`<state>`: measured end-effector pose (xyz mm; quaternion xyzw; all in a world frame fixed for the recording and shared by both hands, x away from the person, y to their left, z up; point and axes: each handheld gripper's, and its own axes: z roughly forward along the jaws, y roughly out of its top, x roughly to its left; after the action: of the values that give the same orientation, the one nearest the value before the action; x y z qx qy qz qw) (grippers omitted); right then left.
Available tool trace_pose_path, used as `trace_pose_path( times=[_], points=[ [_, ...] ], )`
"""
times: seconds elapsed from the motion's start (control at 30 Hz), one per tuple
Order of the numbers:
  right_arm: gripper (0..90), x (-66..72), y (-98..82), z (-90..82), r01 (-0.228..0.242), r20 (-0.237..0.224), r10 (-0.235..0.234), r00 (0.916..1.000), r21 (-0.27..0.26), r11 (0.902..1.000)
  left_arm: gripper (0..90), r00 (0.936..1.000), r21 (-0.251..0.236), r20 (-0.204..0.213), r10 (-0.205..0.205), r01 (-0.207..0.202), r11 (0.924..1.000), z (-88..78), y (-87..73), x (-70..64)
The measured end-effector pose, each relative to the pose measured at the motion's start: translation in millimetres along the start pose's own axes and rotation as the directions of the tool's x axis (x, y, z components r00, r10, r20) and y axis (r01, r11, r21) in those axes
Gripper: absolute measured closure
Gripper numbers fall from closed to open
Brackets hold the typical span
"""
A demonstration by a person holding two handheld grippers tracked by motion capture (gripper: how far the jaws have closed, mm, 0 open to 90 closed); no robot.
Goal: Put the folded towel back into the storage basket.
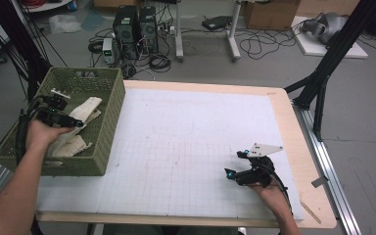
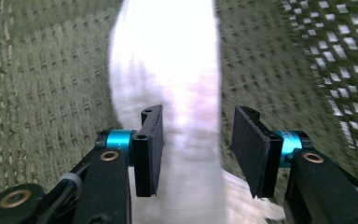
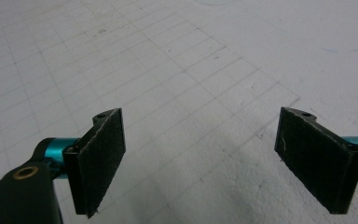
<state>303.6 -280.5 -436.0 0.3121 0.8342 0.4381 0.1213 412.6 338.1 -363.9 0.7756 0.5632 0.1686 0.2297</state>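
Observation:
A green woven basket (image 1: 85, 73) stands at the table's left edge with several pale folded cloths (image 1: 85, 110) in it. My left gripper (image 1: 77, 122) is held inside the basket over the cloths. In the left gripper view its jaws (image 2: 196, 149) stand apart on either side of a white cloth (image 2: 168, 70), and the pads (image 2: 151, 154) do not press on it; the basket's weave (image 2: 42, 84) lies all round. My right gripper (image 1: 236, 164) hovers low over the white gridded mat (image 1: 191, 142) at the front right. It (image 3: 200, 158) is wide open with nothing between the pads.
The mat covers most of the wooden table (image 1: 293, 127). Black frame legs (image 1: 323, 68) rise at the right and left of the table. Computers (image 1: 137, 29), cables and a cardboard box (image 1: 269, 14) sit on the floor beyond the far edge.

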Motion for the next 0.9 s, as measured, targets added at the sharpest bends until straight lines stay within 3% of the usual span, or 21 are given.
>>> trace_pose_path(
  times=[0.07,0.23,0.37,0.47,0.5,0.57,0.77,0.9],
  points=[
    [15.4,0.0,0.3,0.4,0.006,-0.001,-0.006,1.0000,-0.002,1.0000,51.8,0.9999,0.015,-0.004,0.017,-0.017,0.9998,-2.2,-1.2,-0.1],
    [15.5,0.7,0.9,0.0,0.004,-0.004,-0.004,1.0000,-0.002,1.0000,49.4,0.9964,0.080,-0.067,0.052,-0.047,0.9957,-6.6,-5.0,2.7],
    [15.4,-0.1,0.8,-0.1,0.007,-0.003,-0.007,1.0000,-0.005,1.0000,48.6,0.9941,0.159,-0.085,0.067,-0.053,0.9858,-2.3,-11.3,7.8],
    [15.4,0.2,0.9,0.2,0.005,-0.004,-0.005,1.0000,-0.006,1.0000,63.7,0.9955,0.203,-0.072,0.062,-0.047,0.9782,6.3,-18.1,12.5],
    [15.5,0.3,0.9,0.0,0.005,-0.003,-0.005,1.0000,-0.004,1.0000,72.3,0.9962,0.203,-0.056,0.067,-0.055,0.9776,9.0,-19.7,12.4],
    [15.4,-0.1,0.7,0.4,0.006,-0.002,-0.006,1.0000,-0.004,1.0000,80.4,0.9952,0.211,-0.056,0.080,-0.067,0.9753,12.2,-19.6,10.1],
    [15.4,0.4,1.0,2.3,0.007,-0.004,-0.007,1.0000,0.004,1.0000,82.2,0.9965,0.206,-0.065,0.052,-0.038,0.9778,12.2,-8.5,7.3],
    [15.4,0.1,0.9,2.2,0.008,-0.003,-0.008,1.0000,0.003,1.0000,81.9,0.9986,0.185,-0.049,0.022,-0.012,0.9827,17.5,-1.6,2.7]
  ],
)
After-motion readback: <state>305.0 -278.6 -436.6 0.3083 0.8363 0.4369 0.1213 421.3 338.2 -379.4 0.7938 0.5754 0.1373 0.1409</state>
